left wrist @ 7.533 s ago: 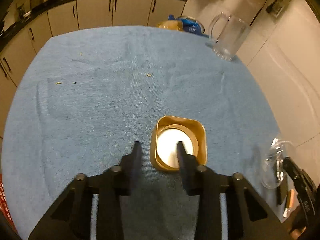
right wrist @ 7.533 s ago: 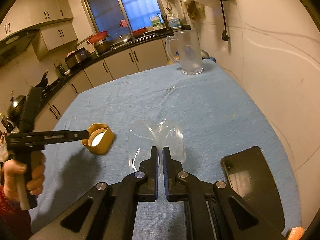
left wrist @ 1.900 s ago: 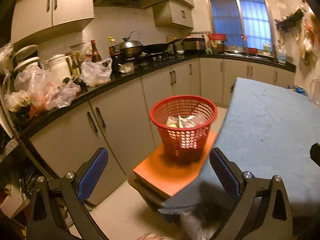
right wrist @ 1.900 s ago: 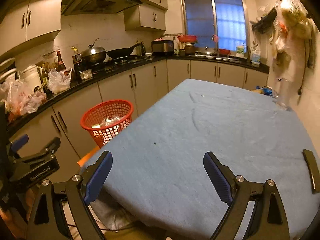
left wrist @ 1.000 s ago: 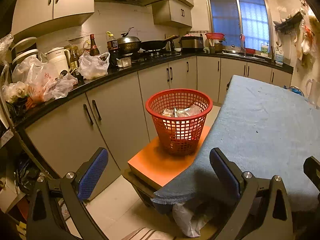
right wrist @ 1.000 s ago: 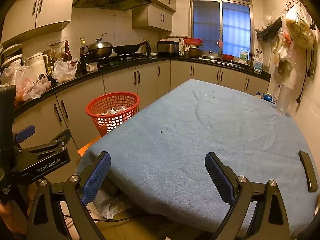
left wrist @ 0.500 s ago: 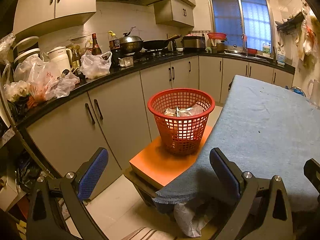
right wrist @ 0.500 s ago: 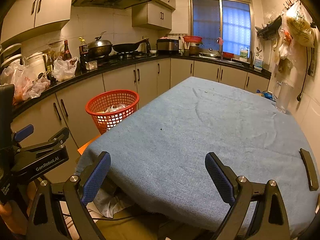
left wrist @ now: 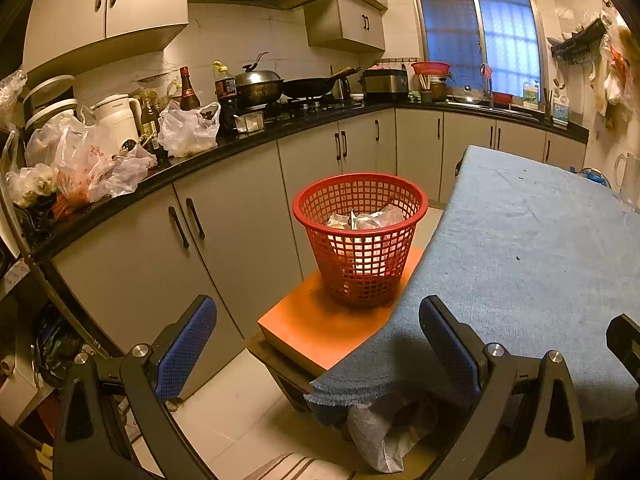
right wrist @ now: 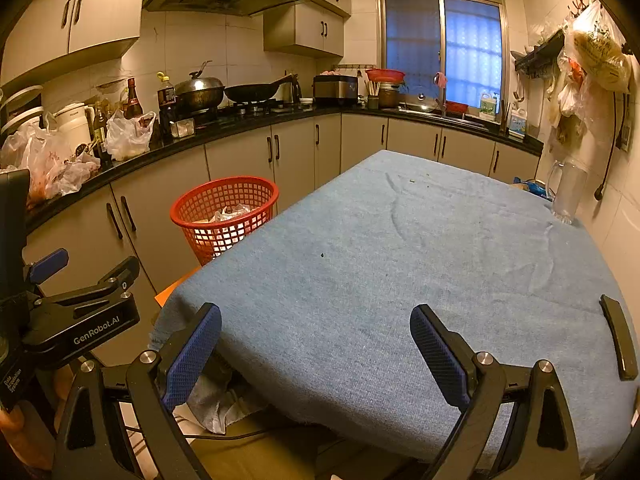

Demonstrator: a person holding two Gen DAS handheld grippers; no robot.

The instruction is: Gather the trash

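Note:
A red mesh waste basket stands on an orange stool left of the table, with crumpled wrappers and clear plastic inside. The same basket shows at centre left in the right wrist view. My left gripper hangs open and empty, back from the stool and the table corner. My right gripper is open and empty over the near edge of the blue tablecloth. The left gripper's body appears at the left of the right wrist view.
A dark phone lies at the table's right edge. A clear glass jug stands at the far right by the wall. Cabinets and a worktop with plastic bags, bottles and pans run along the left and back.
Over several seconds both grippers let go of the gold tin and the clear plastic and pulled back from the table, open. In the last second the views barely shift.

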